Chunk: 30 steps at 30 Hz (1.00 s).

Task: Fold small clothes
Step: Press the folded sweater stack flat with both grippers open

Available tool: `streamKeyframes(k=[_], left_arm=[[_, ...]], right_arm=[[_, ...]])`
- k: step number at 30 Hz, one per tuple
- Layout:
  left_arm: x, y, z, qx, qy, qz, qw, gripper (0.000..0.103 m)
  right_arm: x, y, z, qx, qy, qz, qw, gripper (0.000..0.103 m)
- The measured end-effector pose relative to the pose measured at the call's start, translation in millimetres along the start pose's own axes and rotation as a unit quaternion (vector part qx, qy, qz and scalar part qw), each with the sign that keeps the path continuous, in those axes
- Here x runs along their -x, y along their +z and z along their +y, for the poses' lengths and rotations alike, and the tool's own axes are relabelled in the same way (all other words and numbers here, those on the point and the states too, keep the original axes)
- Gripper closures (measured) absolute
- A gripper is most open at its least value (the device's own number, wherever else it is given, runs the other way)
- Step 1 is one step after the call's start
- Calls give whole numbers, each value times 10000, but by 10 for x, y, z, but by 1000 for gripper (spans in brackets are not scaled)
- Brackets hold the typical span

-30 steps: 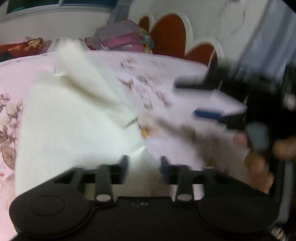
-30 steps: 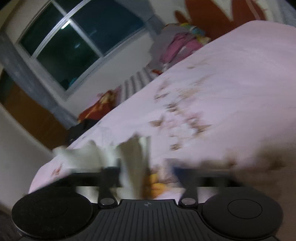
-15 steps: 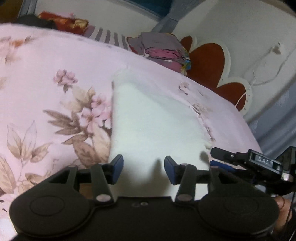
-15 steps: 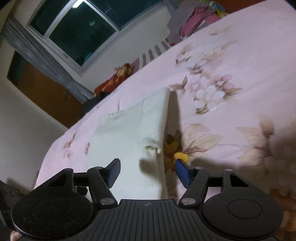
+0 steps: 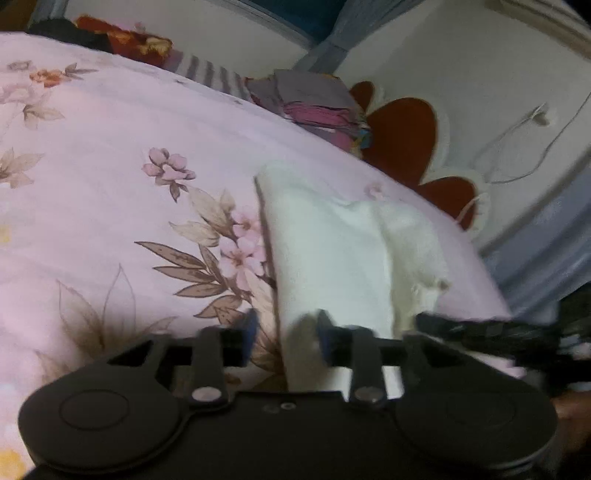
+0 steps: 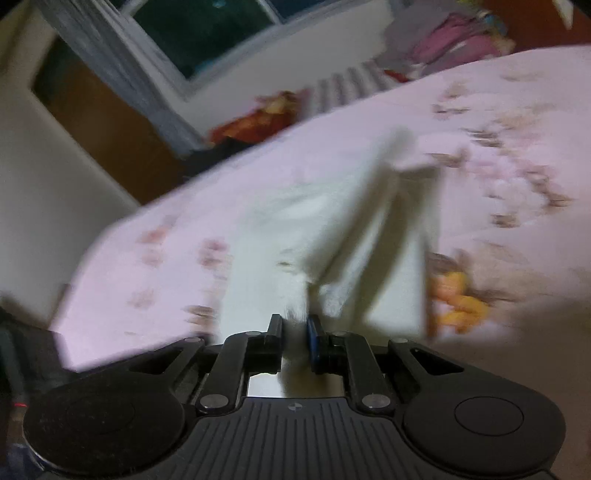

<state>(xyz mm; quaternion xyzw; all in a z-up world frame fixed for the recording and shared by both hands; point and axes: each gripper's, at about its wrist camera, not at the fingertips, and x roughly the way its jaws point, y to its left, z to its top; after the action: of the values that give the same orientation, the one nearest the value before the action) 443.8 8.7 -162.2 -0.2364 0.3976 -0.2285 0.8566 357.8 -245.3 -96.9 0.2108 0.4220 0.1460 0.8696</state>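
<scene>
While the white cloth [image 5: 332,251] lies on the pink floral bedsheet [image 5: 110,155], the left gripper [image 5: 284,338] sits low at the cloth's near left edge with its jaws spread wide. That edge runs between the two fingers: the right finger is over white fabric, the left finger over the sheet's brown leaf print. Nothing is clamped; whether the fingers touch the cloth is lost in blur.

Right gripper [image 6: 294,332] has its jaws pressed nearly together, pinching a bit of the cloth [image 6: 280,229] between the pads. From the pinch the fabric rises in a raised flap, one fold standing up off the sheet [image 6: 184,206] and casting a shadow to the right of the cloth. A yellow print on the sheet shows just right of the cloth. Heavy motion blur in the right wrist view.

In the left wrist view, the cloth shows a lengthwise crease, its right part rumpled with a frayed spot near the right edge. The right gripper [image 5: 491,328] appears as a dark blurred shape just right of the cloth's near corner.

Beyond the cloth, at the far edge of the bed: a clothes stack [image 5: 317,107], a striped item [image 5: 210,72] and a red-brown headboard [image 5: 402,133]. Window [image 6: 221,29] well beyond the cloth.
</scene>
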Motion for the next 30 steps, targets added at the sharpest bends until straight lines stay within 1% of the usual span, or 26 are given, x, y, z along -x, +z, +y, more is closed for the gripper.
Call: streamKeyframes(k=[1,2,3,4,5,6,8,9,10,11,12,13,14,15,17,18,19,20,21,22,23,24,25,27,29,30], left_arm=[[56,-12,4,45,-95,-22,9999,47],[97,-38,-19,21,-124,-32,9999,37],[128,-73,-61,-63,-112,-81,9999,22],[149,-108,-104,-112,-104,-119,9998,24],[139,-130,-137,-116,-200,-63,9997,27],[117,-137,-183,-91,-290,-2,9995,29],[43,-139,-251,-108,-231,37,9997,29],[-26,-137,-289,-145,-175,193,9996,33],[-105,-146,-330,-158,-15,413,9990,39],[-177,-171,-364,-147,97,632,9978,44],[-214,-208,-372,-161,155,684,9974,54],[-250,-247,-394,-327,409,729,9960,77],[-285,-278,-398,-530,591,739,9941,79],[-277,-292,-360,-526,570,640,9949,80],[-228,-276,-258,-335,521,584,9964,80],[-189,-267,-239,-414,572,535,9961,80],[-166,-260,-227,-477,585,551,9956,80],[-152,-254,-211,-445,540,617,9956,80],[-120,-242,-207,-363,453,658,9961,78],[-63,-235,-229,-308,407,597,9969,66],[7,-244,-272,-319,418,487,9974,59],[69,-266,-322,-356,433,402,9976,43],[117,-300,-367,-346,399,339,9980,31],[194,-396,-414,-277,221,286,9990,31],[263,-536,-426,-329,222,246,9989,36],[272,-601,-422,-354,256,267,9987,42]], right_arm=[[-2,-30,-78,-11,-165,-12,9999,90],[16,-51,-184,-144,-365,-44,9992,89],[37,-62,-281,-297,-469,-71,9984,86],[69,-72,-358,-449,-440,-88,9980,75],[114,-77,-402,-529,-398,-151,9977,72],[178,-71,-407,-511,-386,-274,9976,72],[265,-57,-407,-533,-325,-502,9968,72],[273,-39,-408,-570,-310,-518,9965,72],[266,-15,-385,-564,-327,-495,9966,72],[270,-22,-365,-496,-401,-455,9969,72],[270,-44,-342,-390,-514,-352,9973,72],[280,-78,-310,-322,-596,-238,9974,72],[284,-131,-311,-309,-593,-174,9976,72],[286,-196,-320,-324,-545,-129,9979,72],[287,-300,-363,-341,-538,-88,9979,72],[295,-331,-391,-378,-559,-96,9977,72],[311,-356,-420,-462,-463,-122,9978,72],[330,-370,-444,-555,-347,-151,9977,72],[348,-383,-458,-638,-254,-162,9975,72],[362,-393,-463,-702,-148,-138,9973,72],[368,-409,-461,-754,-64,-87,9971,72],[388,-428,-442,-763,-44,-63,9971,72],[404,-457,-421,-727,-67,-33,9973,72],[416,-522,-396,-761,-28,74,9971,72],[422,-573,-368,-749,-30,109,9971,72],[434,-587,-362,-765,-24,90,9970,72]])
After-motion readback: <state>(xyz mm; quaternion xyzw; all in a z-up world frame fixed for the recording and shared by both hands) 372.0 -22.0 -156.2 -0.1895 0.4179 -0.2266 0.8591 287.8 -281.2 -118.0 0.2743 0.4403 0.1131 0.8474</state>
